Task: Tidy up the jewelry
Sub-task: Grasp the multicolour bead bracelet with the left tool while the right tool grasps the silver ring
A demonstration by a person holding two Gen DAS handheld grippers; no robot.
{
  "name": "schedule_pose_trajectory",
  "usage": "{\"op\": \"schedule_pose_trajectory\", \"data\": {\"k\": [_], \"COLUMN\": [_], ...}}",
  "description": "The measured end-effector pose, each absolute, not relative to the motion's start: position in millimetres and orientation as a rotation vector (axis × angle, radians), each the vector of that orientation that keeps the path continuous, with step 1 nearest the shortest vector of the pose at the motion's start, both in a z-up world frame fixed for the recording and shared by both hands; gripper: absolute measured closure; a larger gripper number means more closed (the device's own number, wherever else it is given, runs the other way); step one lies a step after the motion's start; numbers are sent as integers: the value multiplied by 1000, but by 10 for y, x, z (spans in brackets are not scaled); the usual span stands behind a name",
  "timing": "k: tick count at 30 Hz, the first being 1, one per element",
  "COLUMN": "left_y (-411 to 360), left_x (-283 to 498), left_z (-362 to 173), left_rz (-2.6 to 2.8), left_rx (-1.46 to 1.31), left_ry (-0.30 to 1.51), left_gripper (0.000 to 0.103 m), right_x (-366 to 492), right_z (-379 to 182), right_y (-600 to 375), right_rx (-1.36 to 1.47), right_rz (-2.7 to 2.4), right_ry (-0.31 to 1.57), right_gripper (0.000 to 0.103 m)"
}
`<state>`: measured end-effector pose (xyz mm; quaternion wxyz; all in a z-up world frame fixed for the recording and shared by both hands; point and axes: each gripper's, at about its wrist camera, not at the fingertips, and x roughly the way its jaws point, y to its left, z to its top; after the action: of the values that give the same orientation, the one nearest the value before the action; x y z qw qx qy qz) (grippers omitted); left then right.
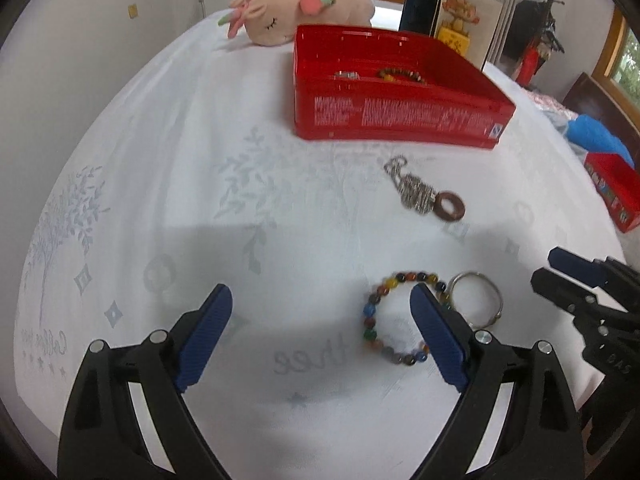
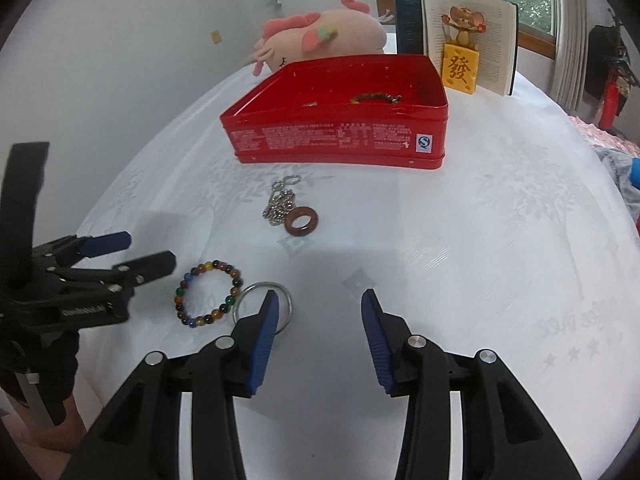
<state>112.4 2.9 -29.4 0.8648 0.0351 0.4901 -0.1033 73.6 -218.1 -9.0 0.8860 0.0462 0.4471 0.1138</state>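
Observation:
A multicoloured bead bracelet [image 1: 394,316] lies on the white tablecloth, beside a silver ring bangle [image 1: 476,298]. My left gripper [image 1: 322,300] is open and empty, its right finger over the bracelet. A ball chain with a brown ring pendant [image 1: 428,196] lies nearer the open red tin [image 1: 400,116], which holds a brown bead bracelet [image 1: 400,75] and a small silver piece [image 1: 347,75]. My right gripper [image 2: 320,304] is open and empty, its left finger over the bangle [image 2: 262,306]. The bead bracelet [image 2: 208,294], pendant [image 2: 302,222] and tin [image 2: 340,140] show there too.
A pink plush toy [image 1: 304,4] lies behind the tin. An open book with a yellow mouse figure [image 2: 460,64] stands at the back right. A second red box [image 1: 614,192] sits at the right table edge. The left gripper shows in the right wrist view [image 2: 132,252].

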Motion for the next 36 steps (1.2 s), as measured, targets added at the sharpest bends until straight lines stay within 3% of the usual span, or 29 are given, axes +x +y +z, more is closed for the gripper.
{"op": "schedule_pose_trajectory", "data": {"k": [7, 11, 13, 15, 17, 19, 23, 25, 36], "left_y": [-65, -127, -146, -153, -139, -119, -72, -43, -23], "left_x": [1114, 1128, 1119, 1103, 1099, 1108, 1119, 1126, 1127], "left_z": [-445, -551, -579, -578, -569, -565, -561, -558, -545], "left_rz": [-252, -271, -269, -275, -271, -265, -255, -254, -270], "left_rx": [105, 127, 147, 156, 159, 160, 158, 144, 120], "left_ry": [1082, 1126, 1120, 1113, 1109, 1107, 1101, 1103, 1104], "left_gripper": [19, 33, 34, 42, 59, 70, 89, 94, 97], "right_x": [720, 724, 734, 747, 761, 787, 831, 860, 955], "right_z": [-92, -100, -119, -149, -182, -207, -224, -251, -353], "right_y": [-2179, -2165, -2159, -2148, -2144, -2155, -2129, -2107, -1955], "right_rx": [104, 109, 115, 131, 147, 167, 168, 196, 265], "right_rz": [239, 265, 284, 312, 337, 352, 341, 363, 322], "right_ry": [933, 944, 959, 993, 1023, 1056, 1100, 1129, 1194], "right_gripper": [60, 60, 60, 60, 67, 69, 70, 70, 74]}}
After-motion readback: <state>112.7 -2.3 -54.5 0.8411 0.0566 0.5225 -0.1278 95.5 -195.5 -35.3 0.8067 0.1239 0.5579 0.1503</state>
